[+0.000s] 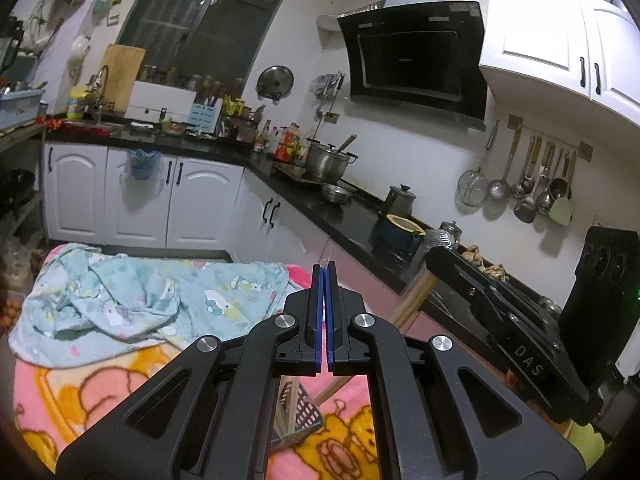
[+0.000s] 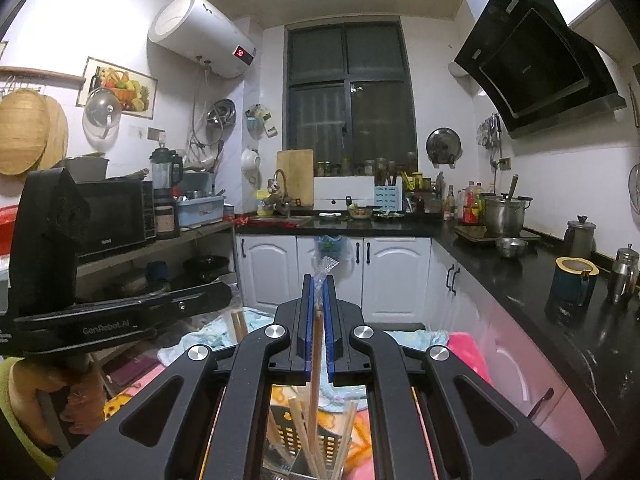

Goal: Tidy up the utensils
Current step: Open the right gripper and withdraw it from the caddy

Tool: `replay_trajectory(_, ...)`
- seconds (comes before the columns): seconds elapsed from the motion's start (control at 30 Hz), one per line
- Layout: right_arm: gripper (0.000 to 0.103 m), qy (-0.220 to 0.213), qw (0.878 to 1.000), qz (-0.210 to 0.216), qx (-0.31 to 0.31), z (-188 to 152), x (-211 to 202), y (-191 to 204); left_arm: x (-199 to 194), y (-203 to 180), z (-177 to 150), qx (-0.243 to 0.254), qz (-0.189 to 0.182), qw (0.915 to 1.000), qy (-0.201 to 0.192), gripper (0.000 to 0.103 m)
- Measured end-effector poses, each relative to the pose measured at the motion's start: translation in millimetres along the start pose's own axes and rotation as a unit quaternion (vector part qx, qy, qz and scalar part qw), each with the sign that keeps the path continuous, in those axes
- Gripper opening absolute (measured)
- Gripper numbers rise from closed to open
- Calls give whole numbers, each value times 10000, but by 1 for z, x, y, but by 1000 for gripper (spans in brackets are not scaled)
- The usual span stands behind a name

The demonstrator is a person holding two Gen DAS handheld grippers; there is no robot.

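Note:
My left gripper [image 1: 324,270] is shut on a thin clear plastic wrapper tip that sticks out above its blue pads [image 1: 319,312]. My right gripper [image 2: 319,280] is shut on a wooden chopstick [image 2: 315,364] still in its clear wrapper [image 2: 325,270]. The chopstick hangs down into a slotted utensil holder [image 2: 320,440] with several other chopsticks. The holder also shows in the left wrist view [image 1: 298,416] below my left gripper, standing on a pink blanket [image 1: 80,392]. The right gripper's body [image 1: 508,320] sits to the right in the left wrist view.
A light blue printed cloth [image 1: 132,304] lies crumpled on the blanket. A black counter [image 2: 560,280] with pots and a mug runs along the right. White cabinets [image 2: 340,272] stand ahead. A shelf with a microwave [image 2: 116,220] is at the left.

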State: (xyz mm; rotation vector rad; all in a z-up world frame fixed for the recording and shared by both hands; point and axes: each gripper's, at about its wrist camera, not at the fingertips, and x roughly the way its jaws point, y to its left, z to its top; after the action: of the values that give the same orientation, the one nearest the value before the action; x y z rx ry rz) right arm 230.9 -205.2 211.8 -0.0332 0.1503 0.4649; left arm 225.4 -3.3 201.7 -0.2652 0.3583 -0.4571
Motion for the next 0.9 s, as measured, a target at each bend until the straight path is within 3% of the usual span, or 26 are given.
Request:
replay_trajectory(0.77,7,623,9978,-176,117,-53,45,-8,30,38,-45,-284,239,9986,377,0)
replay_trajectory(0.8,16,668,9975,-212,122,-55,47,-8,30,38,-46,-276,267,9985,387,0)
replay_trajectory(0.83,35,699,9971,-275,131,-57,47,-9,29,39,-48,-270,320,9983,395,6)
replay_trajectory(0.87,43,723,9968,-299,189,-59,47,-10,28,39,-49,-254,380,9982,390,11)
replay_trajectory(0.9,44,707,9968,-274,248,-60,45,-12,26,38,-49,-222,434,9981,384,26)
